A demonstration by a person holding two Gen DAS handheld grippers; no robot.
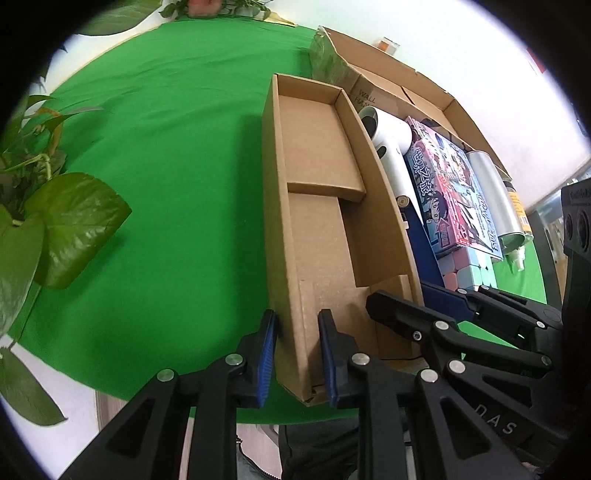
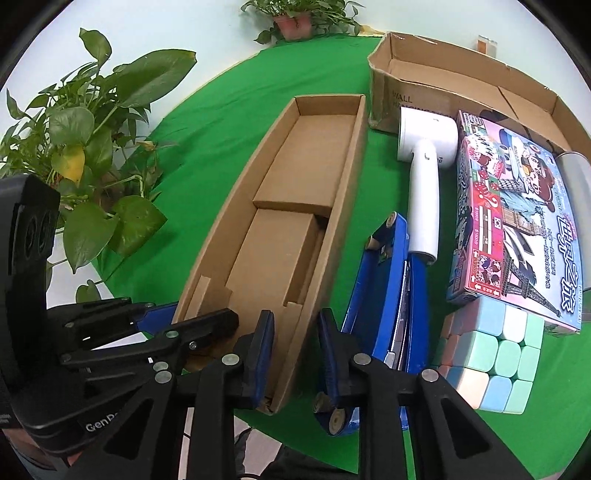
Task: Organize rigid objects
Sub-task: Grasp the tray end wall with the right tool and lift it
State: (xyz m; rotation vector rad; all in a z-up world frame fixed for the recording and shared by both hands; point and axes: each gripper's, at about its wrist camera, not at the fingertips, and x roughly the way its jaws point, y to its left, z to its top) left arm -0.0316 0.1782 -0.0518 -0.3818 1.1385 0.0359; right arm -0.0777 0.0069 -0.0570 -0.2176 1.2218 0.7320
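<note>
A long, shallow cardboard box with cardboard inserts lies on the green table. My left gripper is shut on the box's near left corner, the wall pinched between its blue pads. My right gripper is shut on the near end of the box's right wall. Each gripper shows in the other's view: the right gripper at the box's right wall, the left gripper at its left corner. To the right lie a white hair dryer, a blue stapler-like tool, a board game box and a pastel puzzle cube.
A large open carton stands behind the objects on the right, and a silver can lies beside the game box. Potted plants crowd the left table edge; another plant sits at the back. Green cloth stretches left of the box.
</note>
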